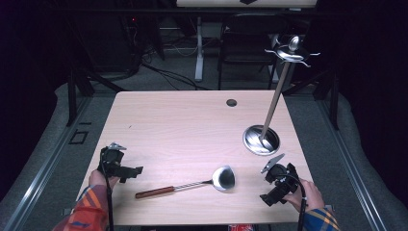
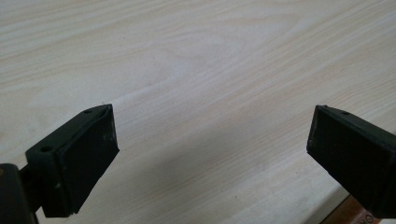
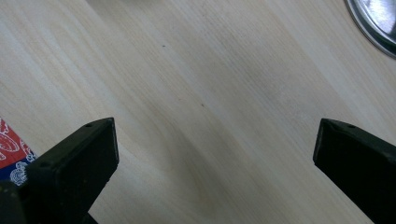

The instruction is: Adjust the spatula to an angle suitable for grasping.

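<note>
Light wood desk (image 1: 183, 125), person's forearms in from the near edge, plaid sleeves. Left gripper (image 1: 126, 170) sits low over the near-left part of the desk, held in the left hand (image 1: 98, 179), cable trailing back toward the sleeve. In the left gripper view its fingers (image 2: 86, 156) are spread wide apart with only bare wood grain between them, nothing held; desk edge just visible at the bottom right corner. Right gripper (image 1: 274, 192) is at the near-right part of the desk, held by the right hand (image 1: 304, 194), grey plate on top. In the right gripper view its fingers (image 3: 77, 161) are also wide apart, empty, wood between them; a red, white and blue printed item (image 3: 10, 156) shows at the left edge past the desk edge, what it is cannot be told. A ladle (image 1: 192, 184) lies flat on the desk between the two grippers, steel bowl toward the right gripper, brown wooden handle pointing toward the left gripper, touching neither. Behind the right gripper a metal utensil stand (image 1: 267, 120) stands upright on a round shiny base, thin pole with hooks at the top, no utensil hanging on it; its base rim (image 3: 373, 23) shows at the top right corner of the right gripper view. A small round grommet hole (image 1: 231, 102) sits near the far desk edge. Dark chair (image 1: 245, 43) beyond the desk.
</note>
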`<action>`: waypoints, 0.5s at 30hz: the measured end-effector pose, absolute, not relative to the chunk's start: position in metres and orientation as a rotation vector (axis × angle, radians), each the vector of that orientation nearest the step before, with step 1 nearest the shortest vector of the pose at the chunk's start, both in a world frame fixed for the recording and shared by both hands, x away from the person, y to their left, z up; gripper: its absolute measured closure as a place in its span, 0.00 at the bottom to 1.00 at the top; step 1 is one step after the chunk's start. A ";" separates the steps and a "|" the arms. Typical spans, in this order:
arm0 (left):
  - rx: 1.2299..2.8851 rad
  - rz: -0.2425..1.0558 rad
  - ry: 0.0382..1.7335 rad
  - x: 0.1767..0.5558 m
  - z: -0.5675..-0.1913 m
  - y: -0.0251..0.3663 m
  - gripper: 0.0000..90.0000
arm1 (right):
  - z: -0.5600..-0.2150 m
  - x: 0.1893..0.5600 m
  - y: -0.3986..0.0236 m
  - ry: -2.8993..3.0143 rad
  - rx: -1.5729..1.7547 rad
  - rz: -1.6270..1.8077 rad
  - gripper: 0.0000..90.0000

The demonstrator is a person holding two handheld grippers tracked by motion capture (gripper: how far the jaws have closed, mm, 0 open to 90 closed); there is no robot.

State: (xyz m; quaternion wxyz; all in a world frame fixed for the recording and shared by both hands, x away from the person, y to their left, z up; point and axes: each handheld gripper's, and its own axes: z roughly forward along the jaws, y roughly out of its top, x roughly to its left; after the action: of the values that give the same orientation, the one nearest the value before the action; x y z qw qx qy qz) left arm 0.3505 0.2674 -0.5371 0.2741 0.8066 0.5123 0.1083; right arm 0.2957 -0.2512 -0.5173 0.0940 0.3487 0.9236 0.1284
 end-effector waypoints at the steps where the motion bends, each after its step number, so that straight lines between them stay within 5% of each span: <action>1: 2.178 0.291 1.376 0.350 -0.538 0.267 0.02 | -0.517 0.296 -0.250 2.744 1.026 0.372 0.00; 15: 2.200 0.315 1.358 0.348 -0.535 0.265 0.05 | -0.511 0.300 -0.220 2.764 0.907 0.357 0.00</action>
State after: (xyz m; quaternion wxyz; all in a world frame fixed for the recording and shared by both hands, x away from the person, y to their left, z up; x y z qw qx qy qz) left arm 0.3484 0.2652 -0.5353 0.2651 0.8145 0.5028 0.1164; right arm 0.3003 -0.2205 -0.5109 0.1050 0.3077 0.9379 0.1210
